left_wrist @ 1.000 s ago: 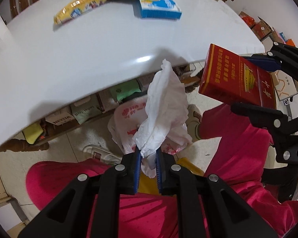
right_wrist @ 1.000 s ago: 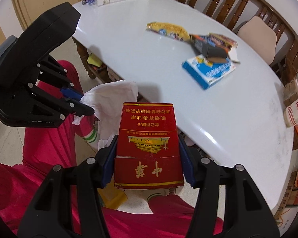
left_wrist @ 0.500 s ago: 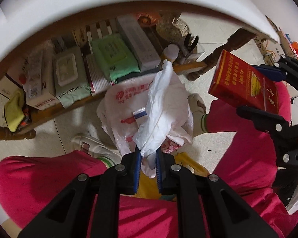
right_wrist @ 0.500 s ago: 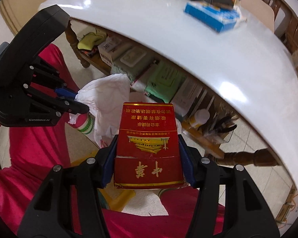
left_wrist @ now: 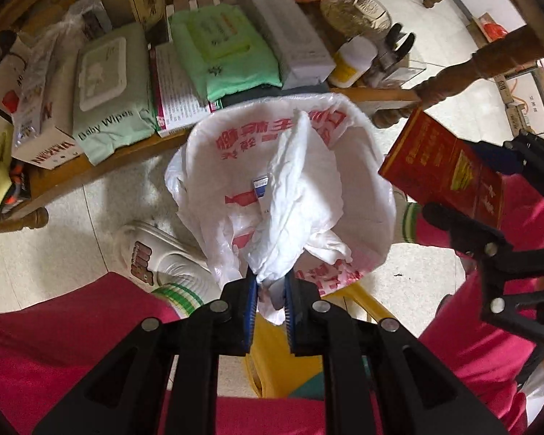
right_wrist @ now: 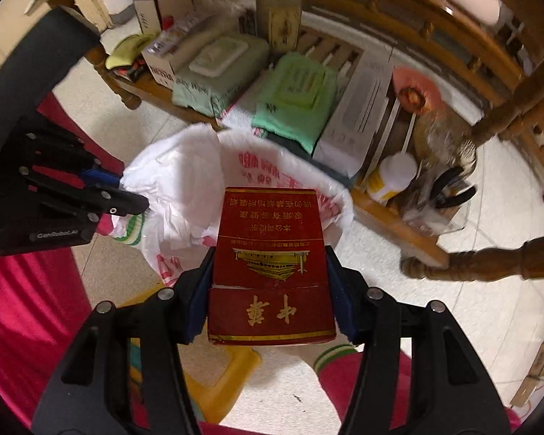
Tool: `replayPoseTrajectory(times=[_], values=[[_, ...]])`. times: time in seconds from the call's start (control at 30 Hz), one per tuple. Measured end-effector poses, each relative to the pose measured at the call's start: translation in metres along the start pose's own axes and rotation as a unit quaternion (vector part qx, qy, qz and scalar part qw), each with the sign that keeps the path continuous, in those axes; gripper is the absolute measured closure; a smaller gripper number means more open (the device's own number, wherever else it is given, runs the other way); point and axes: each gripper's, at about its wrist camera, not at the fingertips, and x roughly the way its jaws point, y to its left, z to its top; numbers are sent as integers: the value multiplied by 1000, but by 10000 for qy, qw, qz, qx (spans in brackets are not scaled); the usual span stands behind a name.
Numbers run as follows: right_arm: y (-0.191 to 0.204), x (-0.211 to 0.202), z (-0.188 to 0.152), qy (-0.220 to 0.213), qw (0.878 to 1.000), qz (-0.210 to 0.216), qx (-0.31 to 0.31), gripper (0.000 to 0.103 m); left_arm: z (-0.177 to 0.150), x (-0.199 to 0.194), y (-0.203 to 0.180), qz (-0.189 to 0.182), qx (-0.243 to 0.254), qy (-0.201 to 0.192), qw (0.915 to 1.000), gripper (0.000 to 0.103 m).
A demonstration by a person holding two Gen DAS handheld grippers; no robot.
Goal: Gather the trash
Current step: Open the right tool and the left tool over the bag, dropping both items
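My left gripper [left_wrist: 269, 286] is shut on a crumpled white tissue [left_wrist: 301, 195] and holds it over the open mouth of a white plastic bag with red print [left_wrist: 362, 181]. My right gripper [right_wrist: 270, 268] is shut on a red cigarette box [right_wrist: 272, 253] with gold print, held just above the bag's [right_wrist: 290, 166] near rim. The red box [left_wrist: 442, 170] also shows at the right of the left wrist view, beside the bag. The left gripper [right_wrist: 127, 195] with the tissue [right_wrist: 177, 181] shows at the left of the right wrist view.
A wooden shelf [left_wrist: 373, 94] under the table holds baby wipes [left_wrist: 108, 108], a green pack [left_wrist: 228, 50], boxes and a bottle [left_wrist: 351, 61]. A carved table leg [right_wrist: 489, 261] stands right. A yellow stool [left_wrist: 279, 355], a white slipper [left_wrist: 152, 253] and pink-clad legs [left_wrist: 54, 344] are close below.
Both grippers have dropped lower below the table edge and closer to the bag. The tissue now hangs over the bag's mouth and the red box is at its rim.
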Motion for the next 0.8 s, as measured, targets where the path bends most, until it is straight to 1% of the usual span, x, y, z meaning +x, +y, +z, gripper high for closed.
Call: replayPoseTrajectory(times=[0.13, 0.23, 0.37, 0.47, 0.57, 0.8], values=[[-7, 29, -2, 189, 9998, 48, 96, 48, 6, 20, 2, 113, -41, 168, 9998, 90], [-12, 45, -1, 291, 9994, 43, 162, 48, 10, 33, 6, -22, -180, 284, 9994, 90], [-16, 59, 2, 386, 9989, 94, 244, 48, 12, 48, 8, -102, -299, 462, 9984, 90], [-18, 67, 7, 440, 9987, 99, 234, 48, 16, 58, 9, -85, -311, 569, 9979, 89], [-20, 78, 11, 528, 9983, 94, 217, 48, 20, 64, 12, -211, -406, 632, 9970, 89], [-21, 106, 9, 778, 9962, 255, 304, 48, 26, 79, 21, -135, -621, 794, 9948, 89]])
